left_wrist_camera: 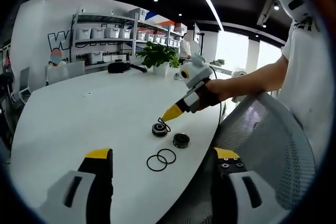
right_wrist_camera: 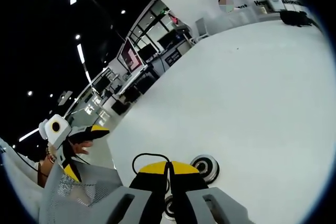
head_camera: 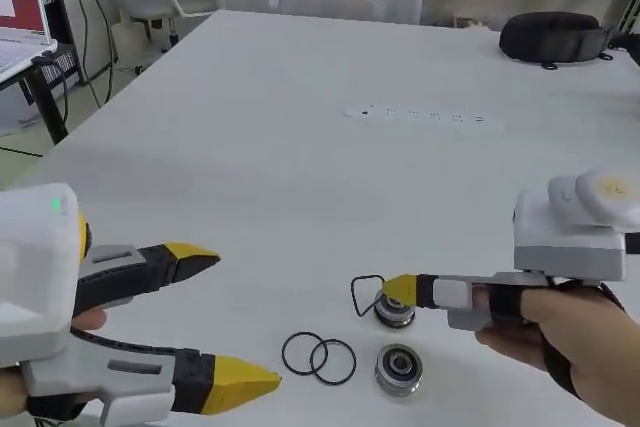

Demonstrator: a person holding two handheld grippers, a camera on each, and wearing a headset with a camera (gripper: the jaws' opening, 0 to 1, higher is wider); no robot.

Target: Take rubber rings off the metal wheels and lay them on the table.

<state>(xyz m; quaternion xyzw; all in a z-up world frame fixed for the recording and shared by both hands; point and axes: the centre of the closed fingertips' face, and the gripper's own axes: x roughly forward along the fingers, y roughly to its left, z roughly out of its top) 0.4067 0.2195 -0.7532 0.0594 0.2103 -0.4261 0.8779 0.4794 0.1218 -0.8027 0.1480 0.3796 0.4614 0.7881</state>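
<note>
While pinching a third rubber ring (head_camera: 362,290) half off the metal wheel (head_camera: 393,312) beneath the right gripper's (head_camera: 400,290) clenched jaws, counts two rings (head_camera: 318,357) already laid ahead of the left gripper's (head_camera: 245,319) released jaws, second wheel (head_camera: 399,367) seemingly bare.

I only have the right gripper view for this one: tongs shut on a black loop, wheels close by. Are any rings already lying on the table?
Observer: Yes. The head view shows two thin black rubber rings lying flat on the white table, overlapping each other.
Operator: Where are they relative to the wheels?
Observer: Just left of the nearer silver metal wheel, and apart from it.
Operator: And the left gripper?
Observer: The left gripper has its tongs wide open with nothing between them, to the left of those rings.
</note>
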